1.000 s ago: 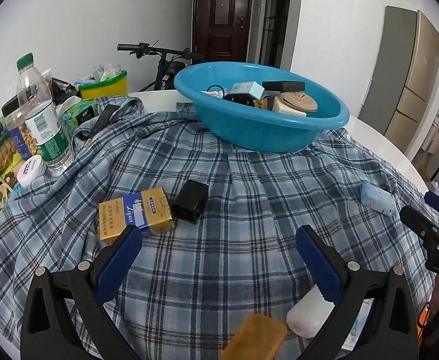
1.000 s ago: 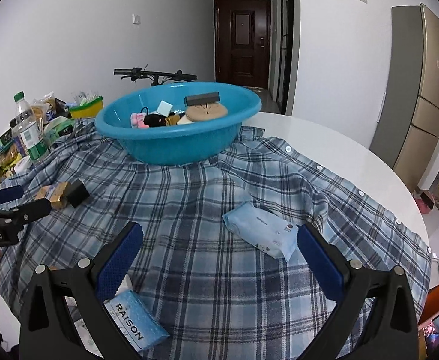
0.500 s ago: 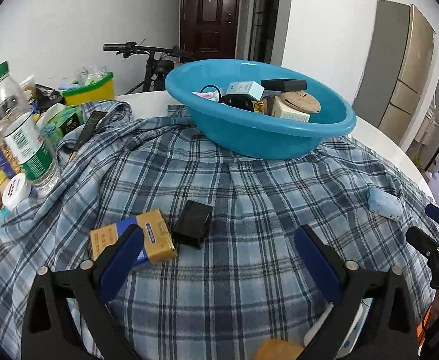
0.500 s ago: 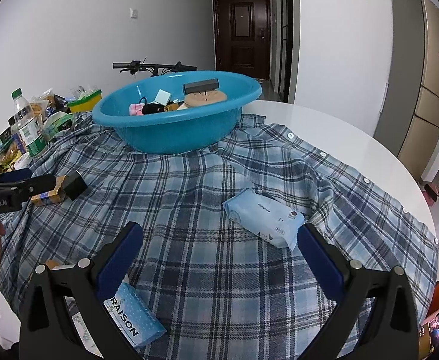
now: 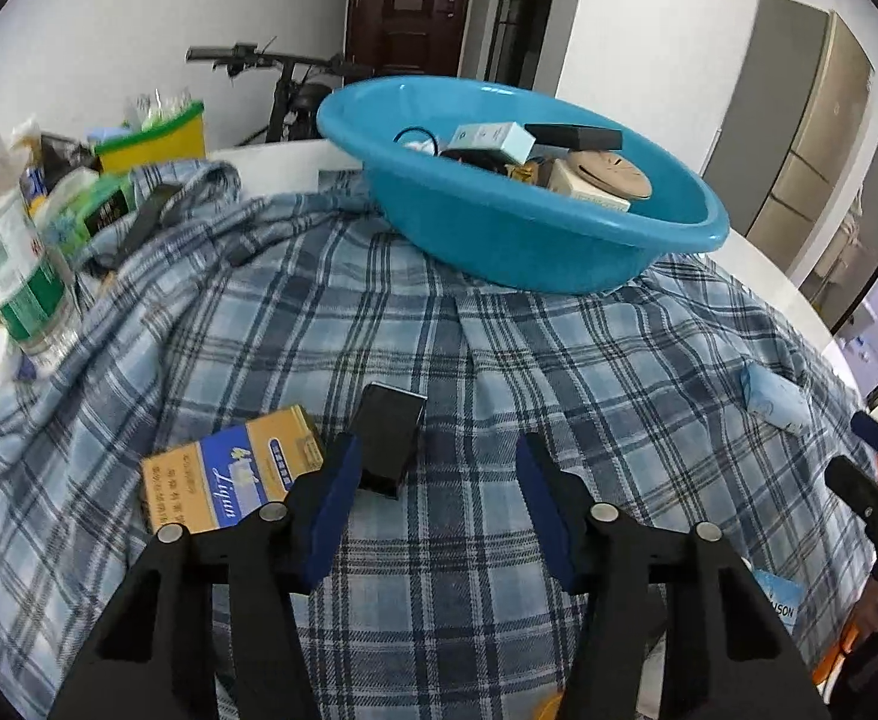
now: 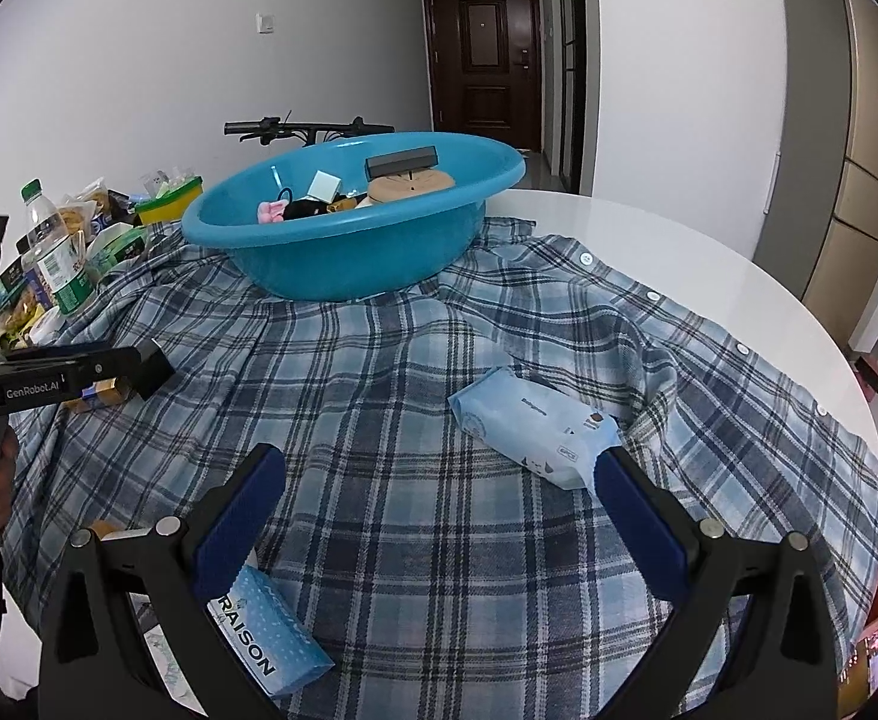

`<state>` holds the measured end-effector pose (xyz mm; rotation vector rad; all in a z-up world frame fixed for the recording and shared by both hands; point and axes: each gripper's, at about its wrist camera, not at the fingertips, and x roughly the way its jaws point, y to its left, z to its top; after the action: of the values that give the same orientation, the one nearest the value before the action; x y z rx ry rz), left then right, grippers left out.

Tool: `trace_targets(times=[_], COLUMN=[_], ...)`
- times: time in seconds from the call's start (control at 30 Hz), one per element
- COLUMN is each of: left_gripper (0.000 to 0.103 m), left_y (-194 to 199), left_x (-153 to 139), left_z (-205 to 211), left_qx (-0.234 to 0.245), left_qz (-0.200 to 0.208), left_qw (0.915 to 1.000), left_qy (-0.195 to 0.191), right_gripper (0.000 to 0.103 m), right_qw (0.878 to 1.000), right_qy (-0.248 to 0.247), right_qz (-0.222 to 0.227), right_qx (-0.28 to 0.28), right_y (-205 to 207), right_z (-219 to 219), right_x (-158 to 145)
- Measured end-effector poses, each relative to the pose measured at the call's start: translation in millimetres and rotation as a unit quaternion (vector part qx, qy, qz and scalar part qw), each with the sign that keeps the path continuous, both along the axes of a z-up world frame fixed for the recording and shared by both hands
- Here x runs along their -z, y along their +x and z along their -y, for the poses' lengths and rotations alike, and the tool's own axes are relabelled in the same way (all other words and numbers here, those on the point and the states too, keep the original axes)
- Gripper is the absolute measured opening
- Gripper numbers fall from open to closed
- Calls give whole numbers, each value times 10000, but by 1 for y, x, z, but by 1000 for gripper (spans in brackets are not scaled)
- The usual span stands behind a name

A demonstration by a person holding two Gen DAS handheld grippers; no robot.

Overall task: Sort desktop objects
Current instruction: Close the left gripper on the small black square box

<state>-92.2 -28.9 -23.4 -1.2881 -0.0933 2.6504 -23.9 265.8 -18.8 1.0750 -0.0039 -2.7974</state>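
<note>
A blue basin (image 5: 559,246) holding several small items stands on a plaid shirt (image 5: 499,372) spread over the table; it also shows in the right wrist view (image 6: 343,264). My left gripper (image 5: 436,474) is open, partly narrowed, low over the shirt, with a small black box (image 5: 388,441) at its left fingertip and a gold-and-blue cigarette pack (image 5: 229,480) further left. My right gripper (image 6: 439,492) is wide open and empty; a light blue wipes pack (image 6: 529,420) lies just ahead of its right finger. The left gripper (image 6: 115,360) shows at left there.
A water bottle (image 5: 7,258), snack packs and a yellow-green box (image 5: 151,135) crowd the table's left edge. A blue RAISON tissue pack (image 6: 271,642) lies near the front edge. The bare white table (image 6: 649,228) curves round at right. A bicycle stands behind.
My left gripper has moved forward and down to the black box, and its jaws have narrowed. My right gripper has drifted slightly closer to the wipes pack.
</note>
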Motion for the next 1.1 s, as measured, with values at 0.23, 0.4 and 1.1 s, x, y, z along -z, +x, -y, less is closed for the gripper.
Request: trace_targets(times=[0.23,0.4,1.1], left_gripper=[49,49,34], left_y=[-14,-23,-27], left_x=[5,3,29], left_z=[0,2,0], left_qx=[-74,-38,-202], left_qz=[-54,-116,326], left_qw=[9999,9997,9989], left_qy=[-132,-195,-276], right_gripper=[102,102,102], right_qw=[10000,9999,9997], right_qy=[-17,-6,-65], right_qz=[89,130,235], right_qx=[-5,-3,8], right_y=[-3,-5,-9], right_z=[1,2,-2], right_x=[5,8,14])
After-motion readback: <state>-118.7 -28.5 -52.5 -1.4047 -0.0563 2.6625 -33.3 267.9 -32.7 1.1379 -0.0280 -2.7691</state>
